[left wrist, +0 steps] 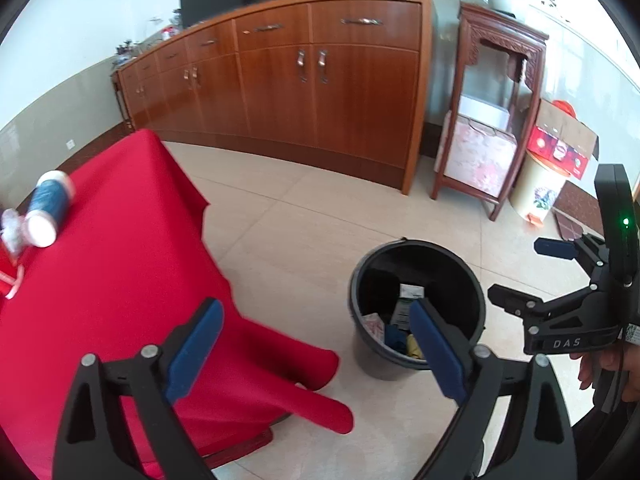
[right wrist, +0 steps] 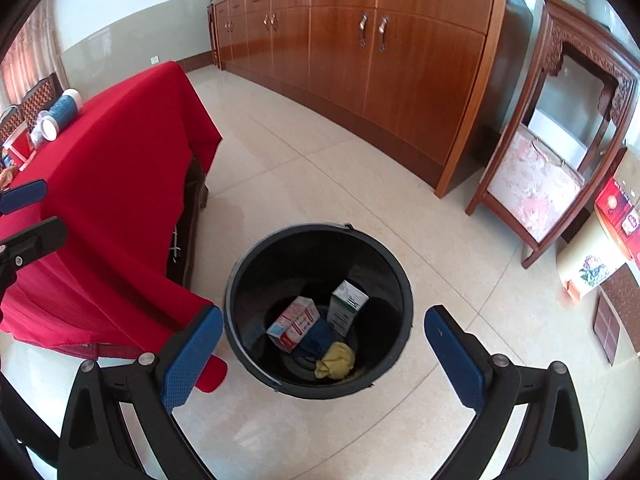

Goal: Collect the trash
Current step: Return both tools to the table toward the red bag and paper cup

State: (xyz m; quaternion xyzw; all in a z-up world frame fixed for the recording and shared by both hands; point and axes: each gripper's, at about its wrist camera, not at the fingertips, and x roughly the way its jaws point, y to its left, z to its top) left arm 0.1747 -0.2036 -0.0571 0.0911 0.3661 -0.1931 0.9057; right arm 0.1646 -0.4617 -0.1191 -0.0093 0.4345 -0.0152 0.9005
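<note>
A black trash bin (right wrist: 320, 248) stands on the tiled floor beside a table under a red cloth (right wrist: 120, 160). In the bin lie a red-and-white carton (right wrist: 294, 322), a green-and-white box (right wrist: 346, 304), a crumpled yellow wad (right wrist: 336, 360) and something dark blue. My right gripper (right wrist: 324, 356) hangs open above the bin's near rim with nothing in it. My left gripper (left wrist: 316, 344) is open and empty over the cloth's hanging corner, left of the bin (left wrist: 440, 272). A blue can with white ends (left wrist: 48, 208) lies on the table at the far left.
A long wooden sideboard (left wrist: 300, 80) runs along the back wall. To its right stand a carved wooden stand (left wrist: 492, 120) and a cardboard box (left wrist: 560, 148) on a cream container. A small red box (right wrist: 20, 146) and clear plastic lie by the can.
</note>
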